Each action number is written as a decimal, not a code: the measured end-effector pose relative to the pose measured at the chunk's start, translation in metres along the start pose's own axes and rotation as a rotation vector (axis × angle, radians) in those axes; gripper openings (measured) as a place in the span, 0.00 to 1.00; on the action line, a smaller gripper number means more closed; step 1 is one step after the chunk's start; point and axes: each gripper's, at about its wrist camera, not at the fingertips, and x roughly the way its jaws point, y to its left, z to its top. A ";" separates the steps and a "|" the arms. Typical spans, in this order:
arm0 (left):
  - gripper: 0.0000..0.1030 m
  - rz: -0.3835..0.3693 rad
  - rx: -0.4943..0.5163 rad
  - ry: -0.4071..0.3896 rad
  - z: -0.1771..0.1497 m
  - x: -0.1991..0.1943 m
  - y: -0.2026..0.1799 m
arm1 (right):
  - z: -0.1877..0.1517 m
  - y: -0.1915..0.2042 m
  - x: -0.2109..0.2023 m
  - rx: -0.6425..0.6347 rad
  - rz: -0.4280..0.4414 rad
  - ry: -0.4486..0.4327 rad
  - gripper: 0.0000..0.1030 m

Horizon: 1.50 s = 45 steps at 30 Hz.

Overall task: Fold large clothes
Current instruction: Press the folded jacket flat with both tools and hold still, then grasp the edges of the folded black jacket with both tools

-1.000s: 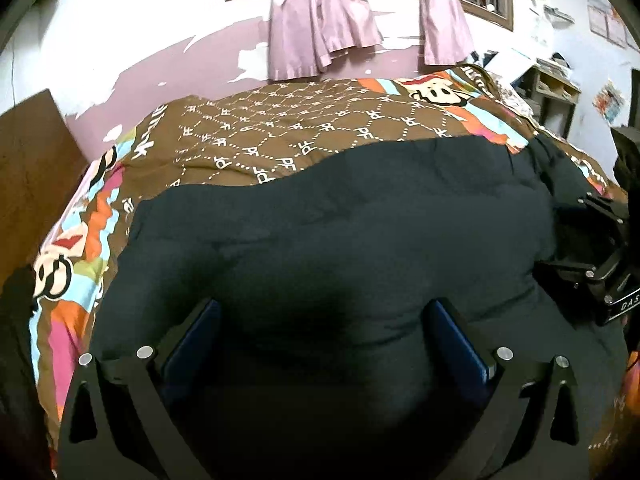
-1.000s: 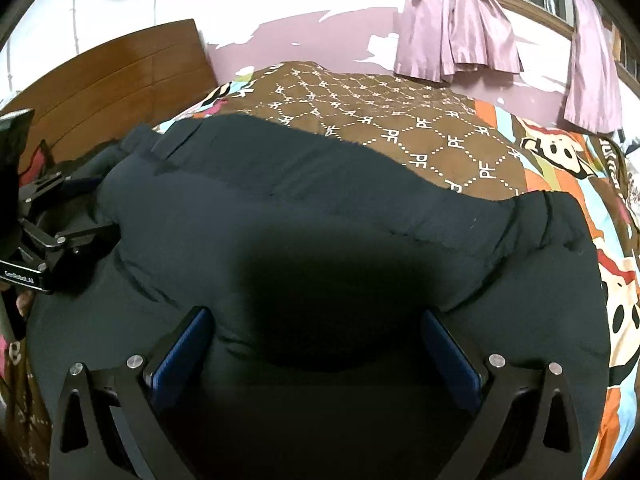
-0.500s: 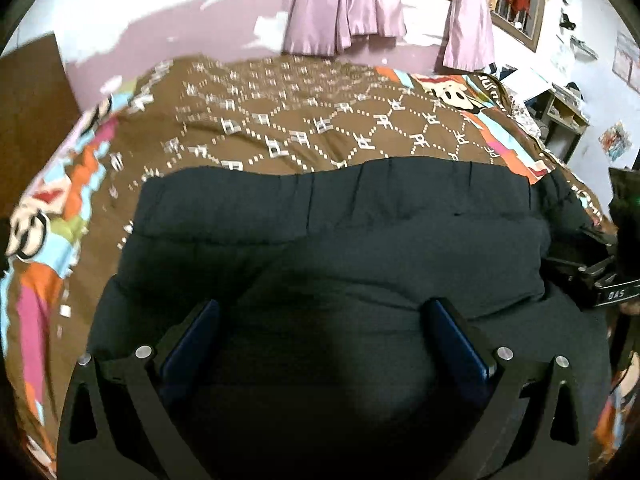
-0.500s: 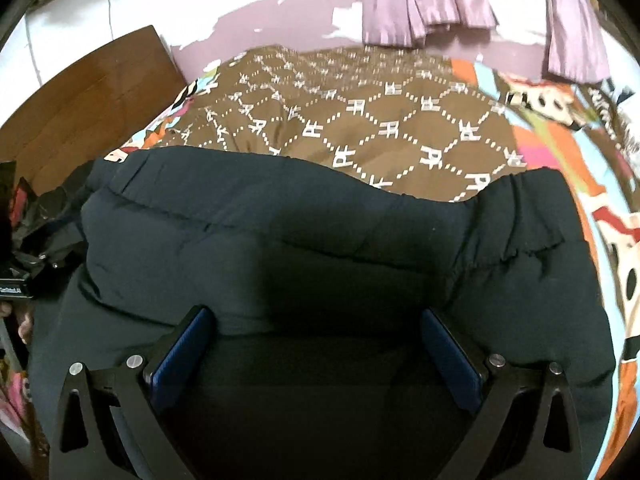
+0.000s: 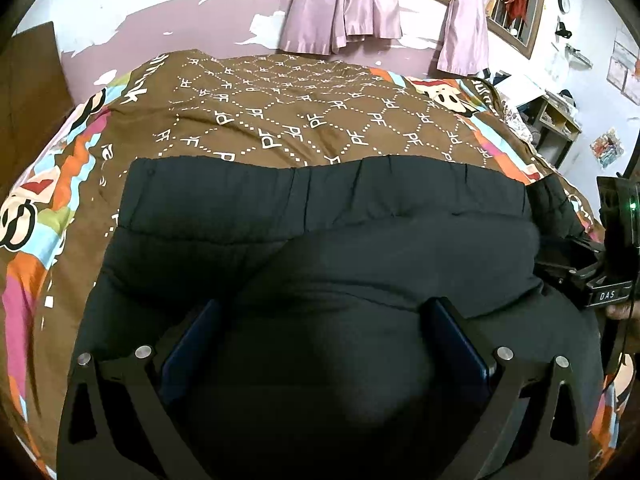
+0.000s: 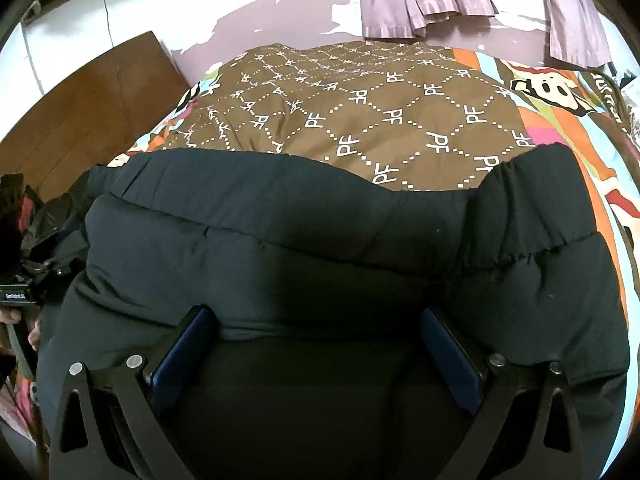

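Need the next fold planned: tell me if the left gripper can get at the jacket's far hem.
Probably yes: the left gripper sits open over the black jacket, and only puffy fabric lies between it and the hem.

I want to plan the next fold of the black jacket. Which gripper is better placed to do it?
Neither clearly. The left gripper and right gripper both hover with jaws wide open over the black jacket on the bedspread, each near its own side edge. Using both together seems best.
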 end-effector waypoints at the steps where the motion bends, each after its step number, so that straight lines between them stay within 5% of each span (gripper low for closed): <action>1: 0.99 -0.001 -0.001 -0.002 0.000 0.000 0.000 | 0.000 0.000 0.000 -0.001 0.000 -0.001 1.00; 30: 0.99 0.035 0.045 -0.074 -0.016 -0.004 -0.010 | -0.014 0.005 -0.022 -0.004 -0.012 -0.100 1.00; 38: 0.99 0.194 -0.118 -0.281 -0.028 -0.049 0.013 | -0.034 0.004 -0.075 -0.038 -0.184 -0.265 1.00; 42: 0.99 0.230 -0.189 -0.274 -0.026 -0.057 0.031 | -0.043 0.000 -0.102 -0.102 -0.239 -0.347 1.00; 45: 0.99 0.243 -0.159 -0.252 -0.025 -0.060 0.039 | -0.045 -0.024 -0.110 -0.029 -0.224 -0.354 1.00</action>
